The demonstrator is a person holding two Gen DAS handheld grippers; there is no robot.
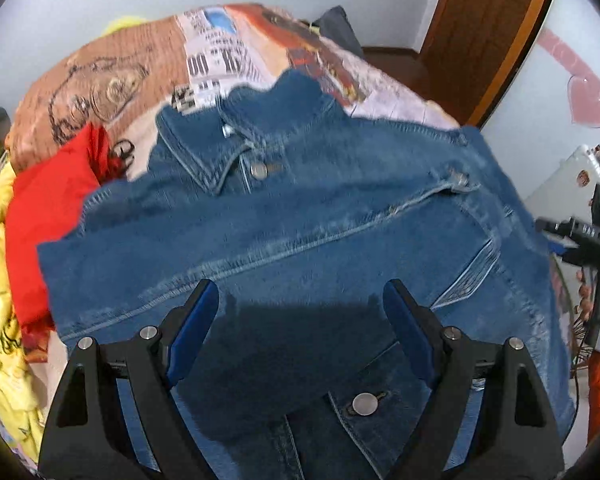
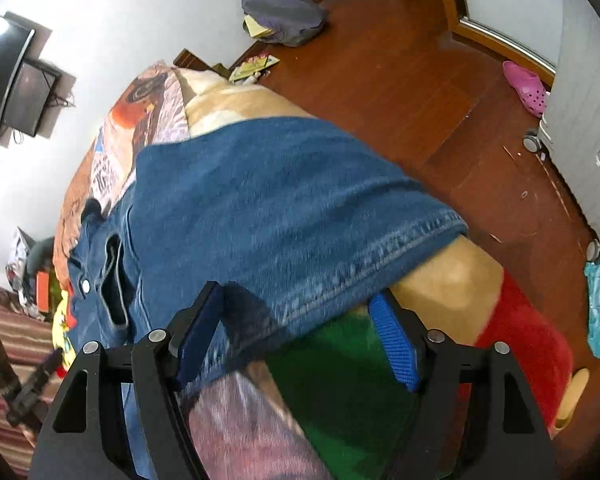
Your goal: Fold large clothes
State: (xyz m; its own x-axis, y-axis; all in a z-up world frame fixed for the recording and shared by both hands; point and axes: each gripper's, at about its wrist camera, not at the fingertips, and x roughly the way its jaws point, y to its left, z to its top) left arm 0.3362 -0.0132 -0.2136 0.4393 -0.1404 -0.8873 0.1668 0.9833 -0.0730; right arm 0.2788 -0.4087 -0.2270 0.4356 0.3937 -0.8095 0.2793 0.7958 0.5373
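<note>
A blue denim jacket (image 1: 300, 216) lies front up on the bed, collar toward the far end, one sleeve folded across the chest. My left gripper (image 1: 300, 300) is open above the jacket's lower front, holding nothing. In the right wrist view the jacket (image 2: 268, 208) drapes over the bed's side edge. My right gripper (image 2: 300, 312) is open at the jacket's hem, with the denim edge lying between the blue pads (image 2: 394, 344). The right gripper also shows at the right edge of the left wrist view (image 1: 572, 236).
The bed has a printed blanket (image 1: 112, 80). Red cloth (image 1: 48, 216) and yellow cloth (image 1: 0, 280) lie left of the jacket. A wooden floor (image 2: 420, 80) is beside the bed, with a grey bag (image 2: 280, 16), a pink shoe (image 2: 526, 88) and a white wheeled cabinet (image 2: 580, 112).
</note>
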